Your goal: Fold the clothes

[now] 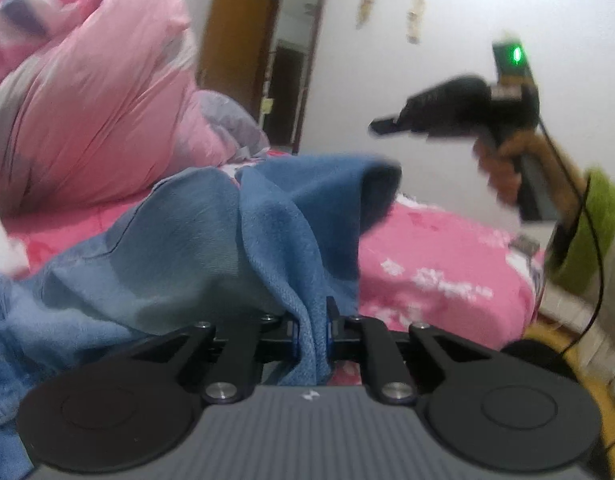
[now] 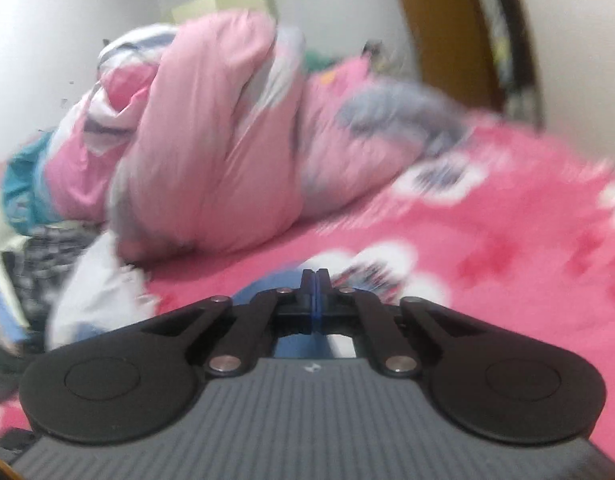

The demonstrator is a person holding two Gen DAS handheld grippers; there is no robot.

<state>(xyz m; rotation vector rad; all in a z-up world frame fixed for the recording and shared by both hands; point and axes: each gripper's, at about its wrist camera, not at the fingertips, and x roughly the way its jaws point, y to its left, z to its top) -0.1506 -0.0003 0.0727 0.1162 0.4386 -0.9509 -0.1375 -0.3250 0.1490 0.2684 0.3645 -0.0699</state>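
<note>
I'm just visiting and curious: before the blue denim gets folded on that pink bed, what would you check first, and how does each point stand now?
1. Left hand-held gripper grips the denim garment: ok, cloth is pinched between its fingers.
2. Right hand-held gripper holds cloth: not ok, shut with nothing between its fingers.
3. Garment lies flat: not ok, it is bunched and lifted.
4. Free space on the pink bedsheet: ok.
5. Piled pink quilt clear of the garment: cannot tell.
</note>
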